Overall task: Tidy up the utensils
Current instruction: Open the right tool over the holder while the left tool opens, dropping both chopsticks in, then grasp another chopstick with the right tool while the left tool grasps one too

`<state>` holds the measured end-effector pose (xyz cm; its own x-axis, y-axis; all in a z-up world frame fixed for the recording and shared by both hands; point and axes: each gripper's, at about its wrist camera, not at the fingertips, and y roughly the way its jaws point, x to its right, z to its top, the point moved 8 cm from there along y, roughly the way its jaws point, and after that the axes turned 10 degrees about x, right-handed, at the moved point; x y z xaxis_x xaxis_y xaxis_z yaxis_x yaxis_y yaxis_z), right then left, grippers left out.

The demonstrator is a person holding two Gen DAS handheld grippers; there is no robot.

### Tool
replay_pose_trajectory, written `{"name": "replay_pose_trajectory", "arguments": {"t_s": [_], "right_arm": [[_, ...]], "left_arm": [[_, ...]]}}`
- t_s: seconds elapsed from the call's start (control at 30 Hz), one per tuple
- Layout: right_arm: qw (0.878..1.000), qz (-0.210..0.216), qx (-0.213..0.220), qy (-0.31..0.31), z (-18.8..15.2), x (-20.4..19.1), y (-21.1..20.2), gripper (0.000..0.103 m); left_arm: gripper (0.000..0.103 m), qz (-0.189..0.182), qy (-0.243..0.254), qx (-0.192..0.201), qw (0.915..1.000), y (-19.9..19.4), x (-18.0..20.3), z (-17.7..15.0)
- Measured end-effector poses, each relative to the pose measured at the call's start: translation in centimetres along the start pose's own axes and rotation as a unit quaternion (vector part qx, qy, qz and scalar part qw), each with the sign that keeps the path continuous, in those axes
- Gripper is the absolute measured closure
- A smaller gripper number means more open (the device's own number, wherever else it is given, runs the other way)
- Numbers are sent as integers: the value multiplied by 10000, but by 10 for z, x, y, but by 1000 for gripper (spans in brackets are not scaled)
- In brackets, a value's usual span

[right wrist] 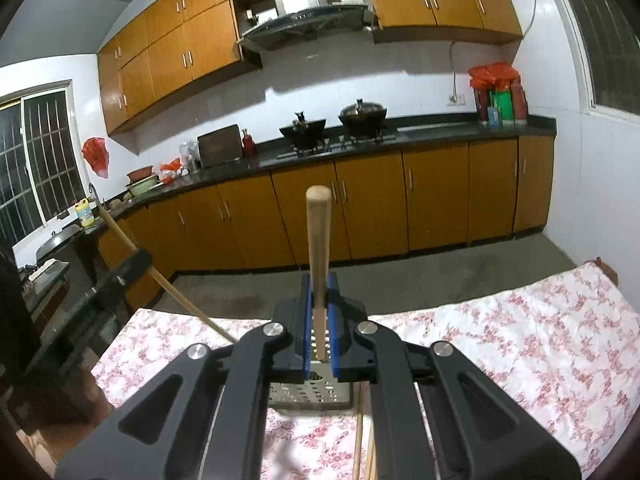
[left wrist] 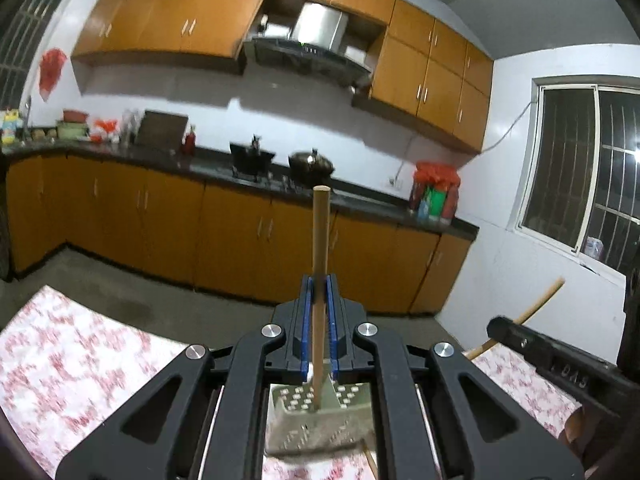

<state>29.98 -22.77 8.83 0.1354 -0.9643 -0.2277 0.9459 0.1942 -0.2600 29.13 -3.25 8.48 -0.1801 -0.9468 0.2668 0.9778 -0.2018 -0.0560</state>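
Note:
My left gripper [left wrist: 319,280] is shut on a wooden chopstick [left wrist: 321,236] that points up and away; its lower end reaches into a perforated grey utensil holder [left wrist: 320,420] below the jaws. My right gripper [right wrist: 319,280] is shut on another wooden chopstick [right wrist: 318,240], also over the grey holder [right wrist: 312,394]. The right gripper [left wrist: 552,356] with its stick shows at the right of the left wrist view. The left gripper [right wrist: 116,280] with its stick shows at the left of the right wrist view.
The holder stands on a table with a pink floral cloth [right wrist: 500,344]. More chopsticks [right wrist: 362,440] lie on the cloth by the holder. Orange kitchen cabinets [right wrist: 360,208], a dark counter with pots [right wrist: 362,114] and a window [left wrist: 580,168] are beyond.

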Motion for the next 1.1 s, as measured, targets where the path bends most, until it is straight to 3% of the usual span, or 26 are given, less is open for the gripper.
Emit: {"name": "replay_pose_trajectory", "arguments": {"t_s": [0.03, 0.07, 0.13, 0.3, 0.47, 0.53, 0.63, 0.77, 0.8, 0.9, 0.97, 1.1], "right_arm": [[10000, -4, 8, 9, 0, 0, 0, 89], [10000, -7, 26, 21, 0, 2, -2, 85], [9999, -30, 107, 26, 3, 3, -7, 79], [9992, -122, 378, 41, 14, 14, -29, 76], [9972, -488, 560, 115, 14, 41, -56, 74], [9966, -686, 429, 153, 2, 58, -61, 74], [9953, -936, -118, 213, -36, 83, -56, 74], [9876, -961, -1201, 323, -117, 102, -40, 81], [9837, -879, -1517, 392, -142, 102, -37, 86], [9760, -700, -2017, 425, -191, 93, -35, 89], [9730, -598, -2197, 390, -212, 85, -35, 90], [9695, -481, -2383, 309, -233, 70, -34, 91]], "left_arm": [[87, -30, 2, -76, 10000, 1, 1, -2], [69, -30, 21, -88, 10000, 1, 1, -2], [52, 16, 86, 28, 10000, -5, 1, 3], [51, -35, 98, 133, 9999, -17, 3, 10], [49, -48, -68, 401, 9992, -41, -5, 26], [47, -26, -111, 538, 9985, -57, -12, 32], [46, 268, 0, 543, 9982, -78, -28, 29], [46, 801, 307, -136, 9962, -88, -57, -19], [46, 861, 355, -344, 9951, -87, -62, -32], [53, 965, 363, -1046, 9892, -86, -79, -80], [59, 961, 310, -1512, 9833, -86, -86, -112], [64, 881, 264, -2025, 9750, -92, -90, -153]]}}
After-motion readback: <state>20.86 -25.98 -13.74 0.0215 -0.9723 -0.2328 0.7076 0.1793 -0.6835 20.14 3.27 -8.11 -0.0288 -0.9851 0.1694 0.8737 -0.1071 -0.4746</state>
